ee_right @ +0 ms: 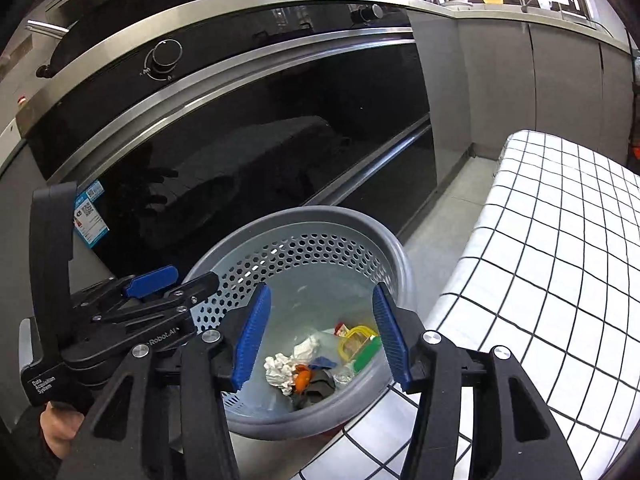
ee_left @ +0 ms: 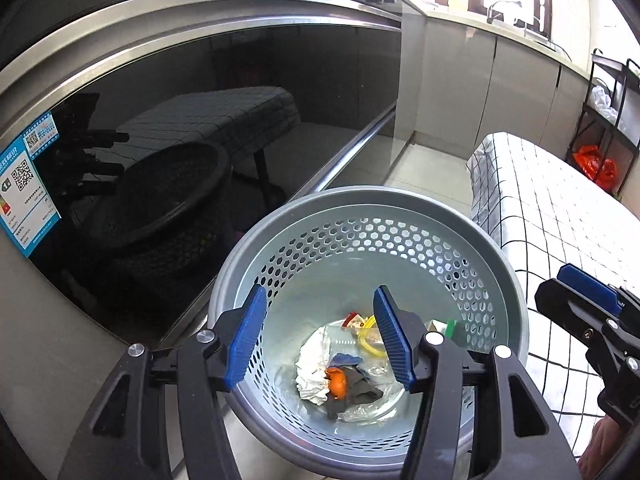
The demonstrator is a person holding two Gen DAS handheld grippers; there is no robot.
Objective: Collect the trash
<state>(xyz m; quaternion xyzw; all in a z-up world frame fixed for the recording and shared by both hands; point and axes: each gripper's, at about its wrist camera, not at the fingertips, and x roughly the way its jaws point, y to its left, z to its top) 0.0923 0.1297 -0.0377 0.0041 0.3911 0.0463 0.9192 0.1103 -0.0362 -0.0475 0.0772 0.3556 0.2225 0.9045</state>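
Now we hold both tongs, left (ee_left: pixel 320 336) and right (ee_right: pixel 320 336), open and empty over the perforated wastebasket (ee_left: pixel 500 280) beside the checked worktop (ee_right: pixel 560 240); trash (ee_right: pixel 304 368) lies inside, so we should release only above its middle.

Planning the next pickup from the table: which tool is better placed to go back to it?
Right, probably. The right tool hangs open and empty by the checkered table, at the bin's table side; the left tool, also open, sits toward the oven side.
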